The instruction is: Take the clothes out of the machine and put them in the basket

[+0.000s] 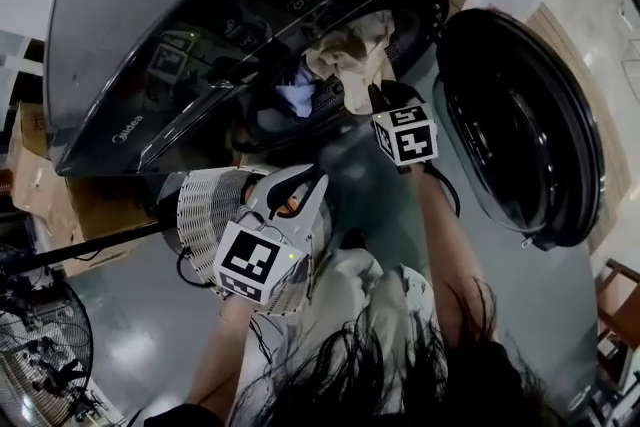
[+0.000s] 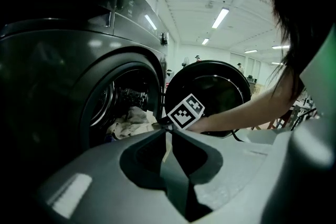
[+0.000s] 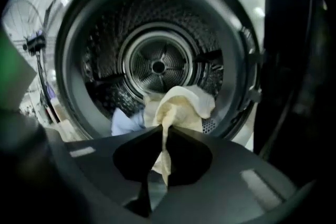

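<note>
Right gripper view: the washing machine [image 1: 120,35] drum lip is your snag risk. The cream cloth [image 3: 181,107] hangs at the mouth beside a blue garment [image 3: 123,122]. Your right gripper [image 3: 164,128] pinches only a thin fold, so it may slip. Left gripper [image 2: 167,131] jaws are pressed together, empty. A dropped cloth lands on the glossy grey floor [image 1: 130,315]. Bright strip-lit hall.

Right gripper [image 3: 164,131] pinching cream cloth [image 3: 181,105]; left gripper [image 2: 167,131] jaws together.

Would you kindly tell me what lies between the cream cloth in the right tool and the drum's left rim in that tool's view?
A light blue garment lies there, touching the cream cloth, as shown in the right gripper view.
</note>
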The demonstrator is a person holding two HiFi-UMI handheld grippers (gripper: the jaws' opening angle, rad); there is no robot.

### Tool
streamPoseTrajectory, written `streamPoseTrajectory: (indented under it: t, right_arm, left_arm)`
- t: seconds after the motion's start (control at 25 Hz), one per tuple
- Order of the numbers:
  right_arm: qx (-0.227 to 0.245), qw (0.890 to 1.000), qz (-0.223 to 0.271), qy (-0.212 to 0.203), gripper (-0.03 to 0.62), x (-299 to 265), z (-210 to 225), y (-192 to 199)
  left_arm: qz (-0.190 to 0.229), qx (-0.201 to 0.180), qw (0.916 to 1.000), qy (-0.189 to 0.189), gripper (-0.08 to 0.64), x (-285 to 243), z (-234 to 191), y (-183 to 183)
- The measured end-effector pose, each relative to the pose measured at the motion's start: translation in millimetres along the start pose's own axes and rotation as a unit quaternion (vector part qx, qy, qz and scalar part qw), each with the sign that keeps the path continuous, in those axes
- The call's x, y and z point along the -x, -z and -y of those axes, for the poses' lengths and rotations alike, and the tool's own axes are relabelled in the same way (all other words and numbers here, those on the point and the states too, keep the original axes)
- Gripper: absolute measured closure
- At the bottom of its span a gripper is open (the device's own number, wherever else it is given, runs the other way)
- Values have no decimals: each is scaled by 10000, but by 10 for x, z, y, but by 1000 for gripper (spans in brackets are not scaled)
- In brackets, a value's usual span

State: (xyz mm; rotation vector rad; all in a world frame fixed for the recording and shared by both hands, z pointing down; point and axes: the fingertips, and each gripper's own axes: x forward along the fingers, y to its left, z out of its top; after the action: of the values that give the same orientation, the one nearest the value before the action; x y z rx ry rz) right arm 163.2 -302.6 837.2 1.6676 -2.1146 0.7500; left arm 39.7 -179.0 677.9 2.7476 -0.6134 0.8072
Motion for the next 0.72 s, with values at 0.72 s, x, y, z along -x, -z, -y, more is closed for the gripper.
streamPoseTrajectory:
  t: [0.72]
  right_arm:
    - [-74, 9983, 328, -482, 548, 1293, -568, -923]
  left_arm:
    - [-182, 282, 9994, -46, 523, 469, 235, -831]
